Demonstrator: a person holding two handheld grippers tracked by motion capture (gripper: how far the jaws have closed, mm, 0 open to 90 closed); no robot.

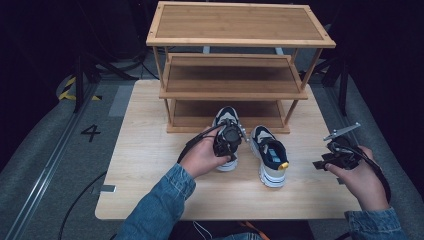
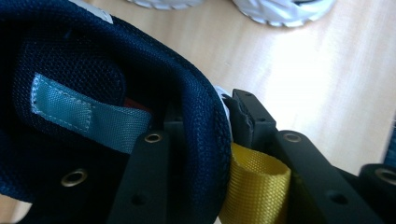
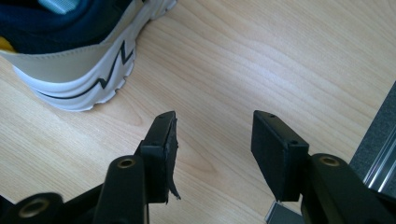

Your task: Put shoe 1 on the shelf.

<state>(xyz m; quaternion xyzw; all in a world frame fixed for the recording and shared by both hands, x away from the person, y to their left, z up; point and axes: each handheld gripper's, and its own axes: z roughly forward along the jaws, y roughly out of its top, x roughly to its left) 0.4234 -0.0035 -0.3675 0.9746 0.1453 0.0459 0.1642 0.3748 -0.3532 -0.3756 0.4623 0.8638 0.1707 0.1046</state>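
My left tongs (image 1: 229,141) pinch the heel collar of the left shoe (image 1: 227,122): in the left gripper view one jaw sits inside the navy mesh opening and the other outside it, against the yellow heel loop (image 2: 256,186), with the collar wall (image 2: 205,140) squeezed between them. A pale blue tag (image 2: 79,109) is sewn on the inside of the shoe. That shoe stands near the middle of the tabletop (image 1: 150,125), toe toward the rack (image 1: 235,65) that takes up the far edge, just in front of its lowest shelf. The right shoe (image 1: 270,157) stands just beside it, toward the right edge, also toe toward the rack, its own yellow loop at the heel. My right tongs (image 1: 327,162) are held near the right edge of the tabletop, well apart from both shoes, spread wide and holding nothing; in the right gripper view bare wood shows between the jaws and the heel of the right shoe lies off to the upper left.
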